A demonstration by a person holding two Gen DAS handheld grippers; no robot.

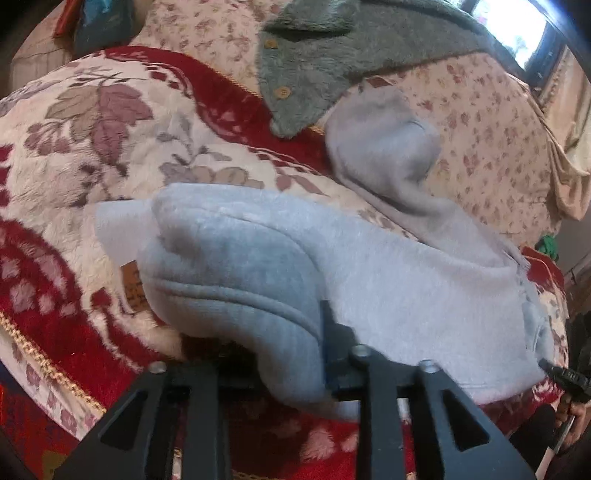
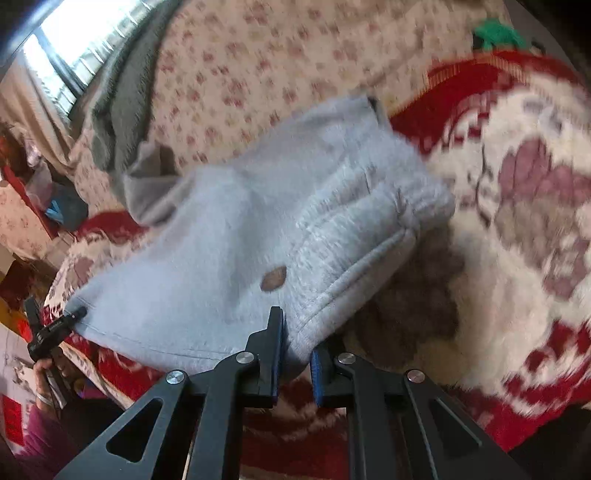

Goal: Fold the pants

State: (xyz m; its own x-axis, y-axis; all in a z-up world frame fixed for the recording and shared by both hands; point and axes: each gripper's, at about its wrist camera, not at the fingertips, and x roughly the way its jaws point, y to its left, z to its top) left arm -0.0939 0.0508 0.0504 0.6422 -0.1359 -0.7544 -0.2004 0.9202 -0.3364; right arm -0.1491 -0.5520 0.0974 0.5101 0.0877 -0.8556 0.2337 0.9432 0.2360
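Light grey fleece pants lie on a red and cream floral blanket, doubled over. My left gripper is shut on a folded edge of the pants near the hem; its left finger is hidden under the cloth. In the right wrist view the pants show a ribbed waistband and a small brown spot. My right gripper is shut on the pants' edge just below the waistband. The other gripper's tip shows at the pants' far left corner, and the right gripper's tip shows at the left view's right edge.
The blanket covers a bed with a small-flowered sheet behind. A grey-green fleece jacket with buttons lies at the back. A window is behind the bed. A green item sits at the bed's edge.
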